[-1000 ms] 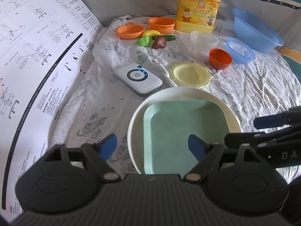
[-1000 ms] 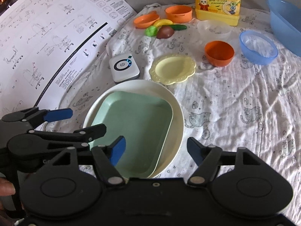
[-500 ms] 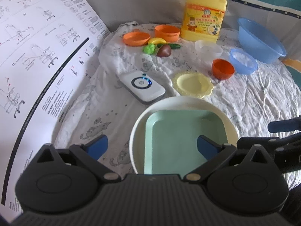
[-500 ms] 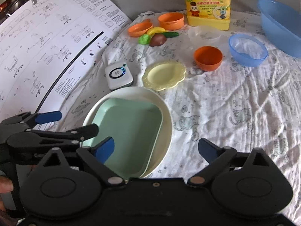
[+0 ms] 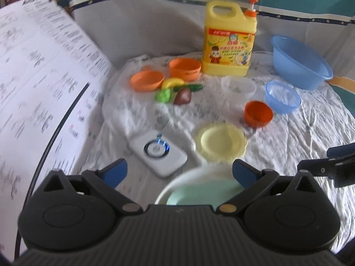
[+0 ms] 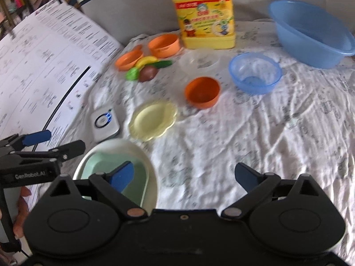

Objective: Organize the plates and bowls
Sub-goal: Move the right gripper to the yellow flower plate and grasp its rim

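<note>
"GenRobot.AI" readable on left gripper (image 6: 55, 143) body; detergent jug (image 5: 229, 42) label is Chinese, too blurred to read; both claws spread wide, holding nothing; green square plate (image 6: 117, 173) sits inside white round plate (image 6: 133, 148), directly under left gripper, below-left of right gripper (image 6: 185, 177); yellow scalloped plate (image 6: 153, 119) just beyond the stack.

A square tray (image 6: 115, 173) lies in a round plate (image 6: 146, 161); behind it, a scalloped plate (image 6: 153, 119), then a small bowl (image 6: 202, 92).
</note>
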Demonstrator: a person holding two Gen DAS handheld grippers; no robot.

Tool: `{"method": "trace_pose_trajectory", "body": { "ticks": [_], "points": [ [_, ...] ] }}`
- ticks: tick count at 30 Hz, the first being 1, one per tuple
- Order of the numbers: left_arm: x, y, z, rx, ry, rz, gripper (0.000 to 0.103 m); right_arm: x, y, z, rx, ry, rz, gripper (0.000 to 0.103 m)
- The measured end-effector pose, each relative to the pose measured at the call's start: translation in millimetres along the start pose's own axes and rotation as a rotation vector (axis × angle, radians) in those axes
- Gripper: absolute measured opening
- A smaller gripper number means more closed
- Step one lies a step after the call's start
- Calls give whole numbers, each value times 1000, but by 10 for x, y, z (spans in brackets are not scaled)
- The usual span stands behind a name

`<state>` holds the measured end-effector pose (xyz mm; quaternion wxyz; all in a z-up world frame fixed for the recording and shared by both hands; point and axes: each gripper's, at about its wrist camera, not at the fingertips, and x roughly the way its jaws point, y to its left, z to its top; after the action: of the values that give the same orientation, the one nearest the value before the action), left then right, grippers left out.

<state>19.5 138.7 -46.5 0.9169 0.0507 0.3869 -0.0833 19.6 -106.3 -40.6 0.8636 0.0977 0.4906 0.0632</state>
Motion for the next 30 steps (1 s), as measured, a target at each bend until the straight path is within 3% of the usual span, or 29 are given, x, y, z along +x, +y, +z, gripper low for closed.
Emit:
{"method": "trace_pose_trajectory", "body": {
  "ticks": [3, 7, 13, 17, 26, 30],
  "points": [
    [163, -78, 146, 46, -9, -18, 103, 89, -70, 120, 39, -6, -9, 99],
    [431, -169, 308, 87, -7, -30, 101, 282, -110, 289, 79, -6, -12, 83],
    [845, -249, 467, 125, 25, -84, 77, 644, -71, 419, 119, 30, 35, 56],
    [1084, -236, 514, 126, 71, -125, 56, 886, 14, 447, 115, 69, 62, 48],
    [1321, -189, 488, 97, 116, -143, 55, 1234, 139, 487, 103, 111, 79, 44],
    [1368, -179, 468, 102, 123, -148, 55, 1296, 136, 462, 104, 109, 90, 34]
  ]
}}
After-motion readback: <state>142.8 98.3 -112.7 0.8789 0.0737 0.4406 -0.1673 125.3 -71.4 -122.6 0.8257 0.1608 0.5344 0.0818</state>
